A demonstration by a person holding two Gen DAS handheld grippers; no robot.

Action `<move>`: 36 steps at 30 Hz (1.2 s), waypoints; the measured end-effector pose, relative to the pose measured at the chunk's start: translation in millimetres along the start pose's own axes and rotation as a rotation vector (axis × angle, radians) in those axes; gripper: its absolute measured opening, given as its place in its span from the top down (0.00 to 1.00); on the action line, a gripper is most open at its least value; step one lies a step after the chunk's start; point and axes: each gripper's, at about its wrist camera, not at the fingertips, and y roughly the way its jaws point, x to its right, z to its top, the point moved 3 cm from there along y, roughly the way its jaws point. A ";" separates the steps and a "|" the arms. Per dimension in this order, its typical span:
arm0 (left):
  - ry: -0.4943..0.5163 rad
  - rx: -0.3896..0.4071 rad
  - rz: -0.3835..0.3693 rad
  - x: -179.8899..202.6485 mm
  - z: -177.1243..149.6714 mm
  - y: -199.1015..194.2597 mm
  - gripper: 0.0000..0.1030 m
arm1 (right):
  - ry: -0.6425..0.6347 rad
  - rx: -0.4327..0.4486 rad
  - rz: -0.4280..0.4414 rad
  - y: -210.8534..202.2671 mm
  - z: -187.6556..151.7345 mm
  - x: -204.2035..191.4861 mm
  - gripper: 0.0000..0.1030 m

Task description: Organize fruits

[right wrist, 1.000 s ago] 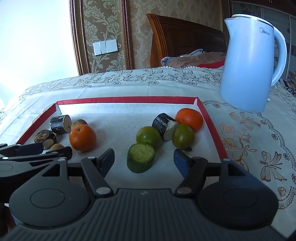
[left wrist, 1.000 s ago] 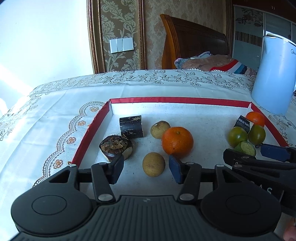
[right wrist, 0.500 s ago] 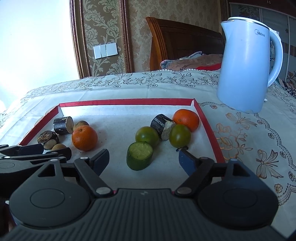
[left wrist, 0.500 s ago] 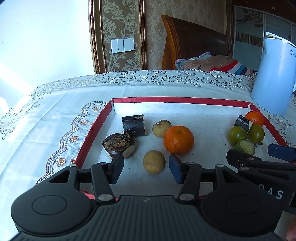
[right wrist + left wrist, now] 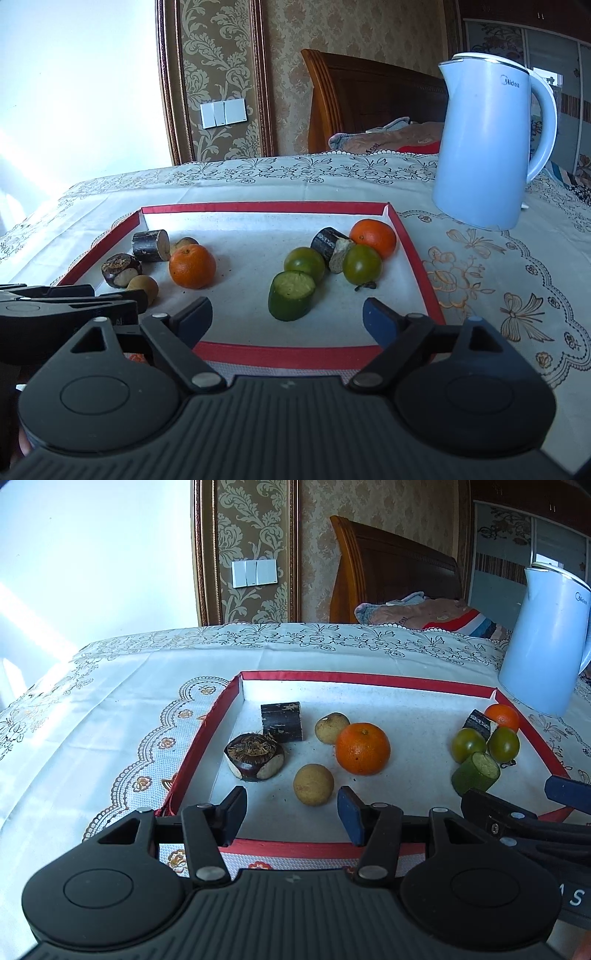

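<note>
In a red-rimmed tray (image 5: 221, 716) the left group holds an orange (image 5: 362, 747), two yellow-brown round fruits (image 5: 313, 784), a water chestnut (image 5: 254, 757) and a dark cane piece (image 5: 280, 722). The right group holds two green tomatoes (image 5: 304, 262), a cut green piece (image 5: 291, 295), a dark cane piece (image 5: 327, 242) and a small orange (image 5: 373, 236). My left gripper (image 5: 291, 808) stands open just short of the nearer yellow fruit. My right gripper (image 5: 287, 309) is opening, with the green piece just ahead of its fingertips and untouched.
A pale blue kettle (image 5: 487, 147) stands on the lace tablecloth (image 5: 498, 295) behind the tray's right corner. The two grippers hover side by side over the tray's near rim (image 5: 288, 356). A wooden headboard and bedding lie beyond the table.
My right gripper's jaws have widened and it has drawn back from the green piece. The tray's near rim has come into both views. The fruits lie where they were.
</note>
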 end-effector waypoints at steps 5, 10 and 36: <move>0.002 0.026 0.006 -2.6 -5.9 -11.6 0.48 | 0.021 0.009 0.003 -9.9 -6.3 4.1 0.14; 0.022 0.064 0.004 -2.5 -12.4 -25.6 0.39 | 0.030 0.017 0.021 -24.7 -15.4 4.6 0.13; 0.016 0.036 -0.004 -11.4 -34.1 -41.2 0.23 | 0.045 -0.038 0.032 -32.5 -36.6 2.7 0.08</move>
